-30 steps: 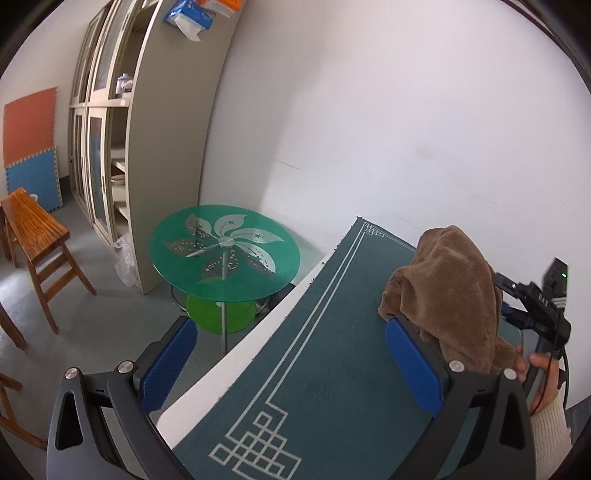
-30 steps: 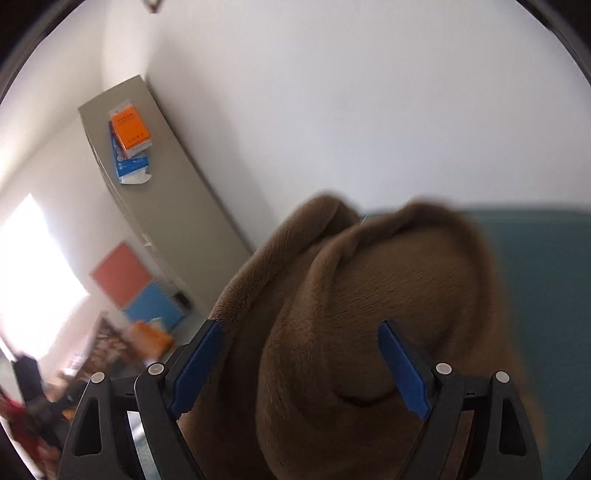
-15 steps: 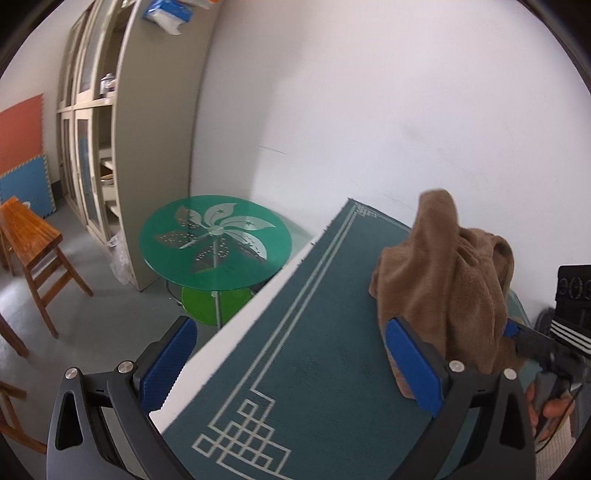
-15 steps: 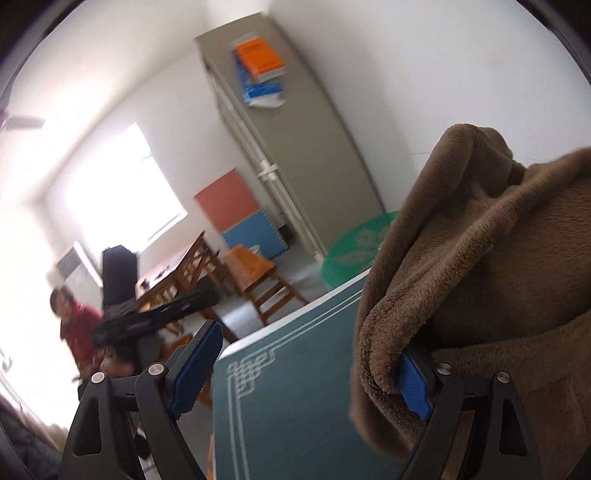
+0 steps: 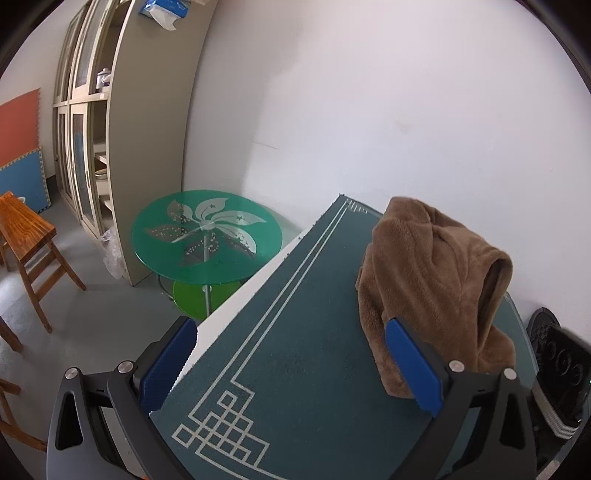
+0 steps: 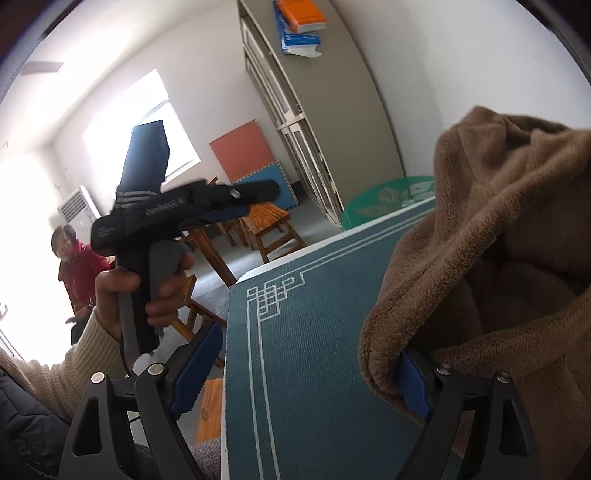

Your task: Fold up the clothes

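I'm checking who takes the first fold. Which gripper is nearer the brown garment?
Right. The right gripper has the brown garment draped over one of its fingers. The left gripper is open over the mat, the garment beside it.

We've got a teal mat with a white line border and a knot pattern in the corner, spread over a white table. Just past the table's edge stands a round green glass side table with a white flower printed on it, and next to that a tall beige cabinet with glass doors, a tissue pack and an orange book on top. Wooden benches sit on the grey floor, red and blue foam mats lean on the far wall, and a person in red sits near the bright window.
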Tool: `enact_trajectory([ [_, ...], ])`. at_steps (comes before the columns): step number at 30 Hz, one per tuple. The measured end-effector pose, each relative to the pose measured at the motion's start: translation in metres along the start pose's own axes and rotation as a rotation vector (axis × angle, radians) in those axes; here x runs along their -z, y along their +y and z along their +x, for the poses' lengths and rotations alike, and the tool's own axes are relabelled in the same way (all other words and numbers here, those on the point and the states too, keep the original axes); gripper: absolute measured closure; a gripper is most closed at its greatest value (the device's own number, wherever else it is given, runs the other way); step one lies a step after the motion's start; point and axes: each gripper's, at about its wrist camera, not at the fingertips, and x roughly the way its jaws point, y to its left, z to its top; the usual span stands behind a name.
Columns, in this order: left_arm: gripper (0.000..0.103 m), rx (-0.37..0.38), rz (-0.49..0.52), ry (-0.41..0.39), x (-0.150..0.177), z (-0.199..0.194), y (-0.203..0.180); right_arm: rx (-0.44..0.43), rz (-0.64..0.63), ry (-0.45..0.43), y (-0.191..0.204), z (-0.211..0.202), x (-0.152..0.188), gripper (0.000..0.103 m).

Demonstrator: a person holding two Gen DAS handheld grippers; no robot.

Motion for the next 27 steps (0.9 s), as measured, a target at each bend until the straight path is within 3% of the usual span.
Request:
enact_trajectory([
  [8, 0.000, 0.058, 0.071, 0.022, -0.007, 0.014, -0.035, -0.012, 0.068, 0.034, 0.002, 0.015, 0.031, 0.014],
  [15, 0.000, 0.140, 0.154, 0.132, 0.014, 0.047, -0.072, -0.024, 0.060, 0.021, 0.009, 0.003, 0.036, 0.014],
  [19, 0.000, 0.156, 0.172, 0.200, 0.023, 0.068, -0.083, -0.022, 0.070, 0.009, 0.009, 0.002, 0.037, 0.014],
  [27, 0.000, 0.176, 0.179, 0.261, 0.033, 0.094, -0.098, 0.008, 0.068, -0.006, 0.009, 0.005, 0.040, 0.014],
])
